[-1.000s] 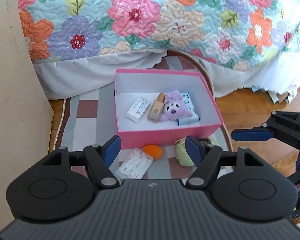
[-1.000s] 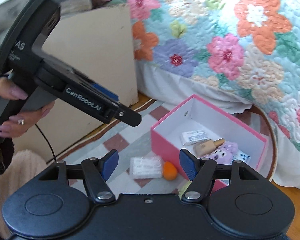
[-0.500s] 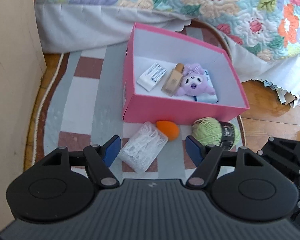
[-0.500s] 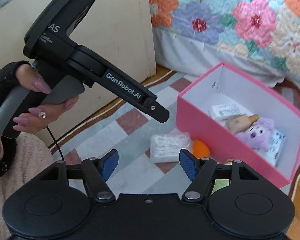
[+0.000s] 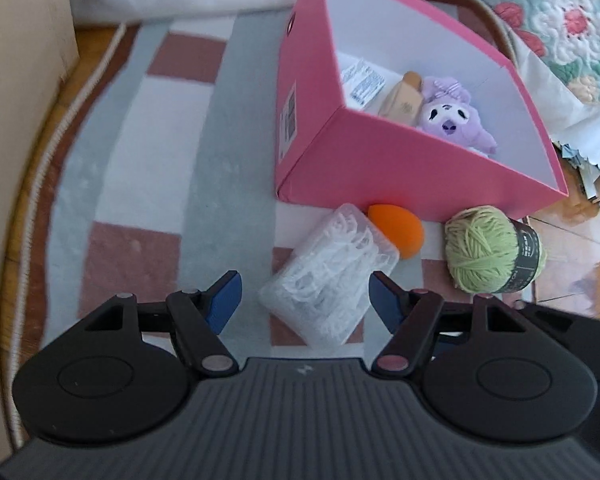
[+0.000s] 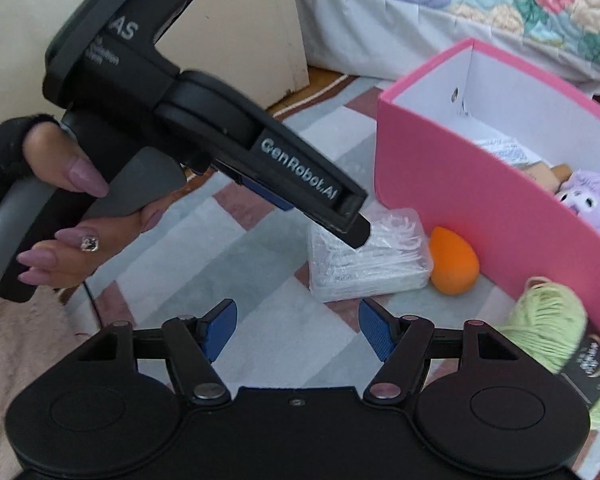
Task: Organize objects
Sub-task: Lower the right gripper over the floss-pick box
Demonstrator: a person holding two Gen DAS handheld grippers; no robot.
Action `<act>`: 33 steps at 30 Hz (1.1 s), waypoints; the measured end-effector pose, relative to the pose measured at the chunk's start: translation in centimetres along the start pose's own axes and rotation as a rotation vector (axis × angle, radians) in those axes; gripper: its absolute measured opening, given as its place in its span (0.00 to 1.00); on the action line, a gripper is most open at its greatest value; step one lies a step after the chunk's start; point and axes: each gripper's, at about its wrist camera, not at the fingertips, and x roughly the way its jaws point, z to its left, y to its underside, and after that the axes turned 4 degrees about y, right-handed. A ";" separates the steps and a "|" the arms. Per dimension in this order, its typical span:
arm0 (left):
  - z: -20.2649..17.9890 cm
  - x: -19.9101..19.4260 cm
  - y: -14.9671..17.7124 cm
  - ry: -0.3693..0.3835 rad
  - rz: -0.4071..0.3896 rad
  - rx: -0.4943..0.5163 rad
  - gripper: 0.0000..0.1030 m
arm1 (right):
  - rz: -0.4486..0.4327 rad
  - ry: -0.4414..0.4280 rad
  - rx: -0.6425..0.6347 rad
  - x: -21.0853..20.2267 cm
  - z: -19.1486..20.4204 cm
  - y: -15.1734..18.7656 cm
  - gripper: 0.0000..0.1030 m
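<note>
Both grippers' jaws apart — floss-pick box betw. left gripper pads, untouched.

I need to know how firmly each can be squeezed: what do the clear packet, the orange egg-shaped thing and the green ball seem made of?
Clear packet of white picks: thin glossy plastic, judging by its glints. Orange egg-shaped thing: matte, probably soft foam sponge. Green ball: wound yarn, strands visible, with a dark paper-like band.

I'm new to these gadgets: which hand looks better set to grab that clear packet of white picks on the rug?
Probably the left. The left gripper has open jaws either side of the clear packet; the right gripper, also open, sits short of it.
</note>
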 end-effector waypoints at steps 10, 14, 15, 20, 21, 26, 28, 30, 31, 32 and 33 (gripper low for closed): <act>-0.4 2.4 -0.8 0.040 0.009 0.012 0.66 | 0.035 0.045 0.051 2.6 -0.7 0.2 0.70; -1.0 2.7 -0.5 0.064 0.027 0.023 0.63 | 0.032 0.063 0.070 2.7 -0.7 0.7 0.70; -0.9 2.7 -0.4 0.079 0.037 0.013 0.61 | 0.030 0.064 0.076 2.6 -0.7 0.8 0.70; 0.2 2.8 0.7 0.176 0.112 -0.106 0.56 | 0.043 0.076 0.071 1.8 -0.4 1.5 0.72; 0.4 2.8 1.0 0.196 0.126 -0.131 0.56 | 0.046 0.085 0.062 1.6 -0.3 1.8 0.72; 1.0 3.5 2.5 0.307 0.219 -0.257 0.53 | 0.056 0.118 0.058 0.3 -0.3 3.2 0.73; 0.5 3.8 3.0 0.328 0.242 -0.266 0.52 | 0.061 0.123 0.078 0.0 -0.6 3.8 0.75; -0.3 4.1 3.4 0.335 0.256 -0.256 0.52 | 0.059 0.136 0.086 -0.1 -0.9 4.2 0.76; -0.7 4.3 3.5 0.337 0.261 -0.253 0.52 | 0.054 0.143 0.088 -0.2 -0.9 4.4 0.76; -1.1 4.4 3.6 0.332 0.261 -0.249 0.52 | 0.051 0.148 0.089 -0.2 -1.0 4.5 0.76; -1.4 4.5 3.7 0.321 0.256 -0.236 0.52 | 0.050 0.150 0.086 -0.2 -1.0 4.6 0.77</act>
